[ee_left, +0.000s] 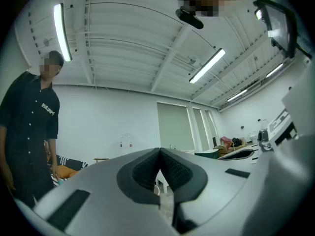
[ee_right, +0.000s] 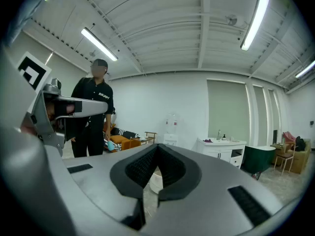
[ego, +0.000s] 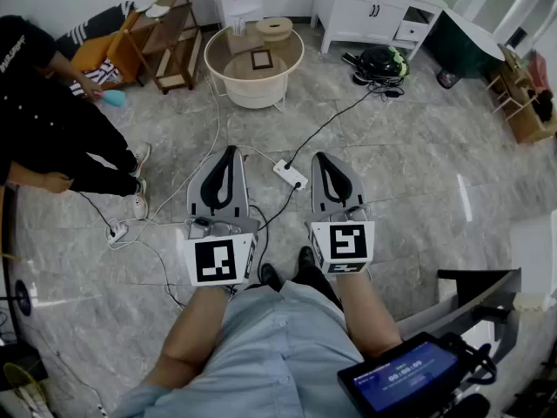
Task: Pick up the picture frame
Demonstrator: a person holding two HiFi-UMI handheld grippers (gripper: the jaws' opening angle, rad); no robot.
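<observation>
A small dark picture frame (ego: 261,58) lies flat on the top of a round cream table (ego: 254,83) far ahead across the floor. My left gripper (ego: 229,151) and right gripper (ego: 323,156) are held side by side near my body, well short of the table. Both have their jaws shut with nothing between them. In the left gripper view the left gripper (ee_left: 160,151) points up toward the ceiling. In the right gripper view the right gripper (ee_right: 157,147) points across the room, and the table (ee_right: 155,180) shows just past the tips.
A white power strip (ego: 291,175) and cables cross the floor between me and the table. A person in black (ego: 43,120) stands at the left. A wooden rack (ego: 170,33) stands at the back left, a white cabinet (ego: 370,11) at the back, and a black stand with a screen (ego: 409,374) at the lower right.
</observation>
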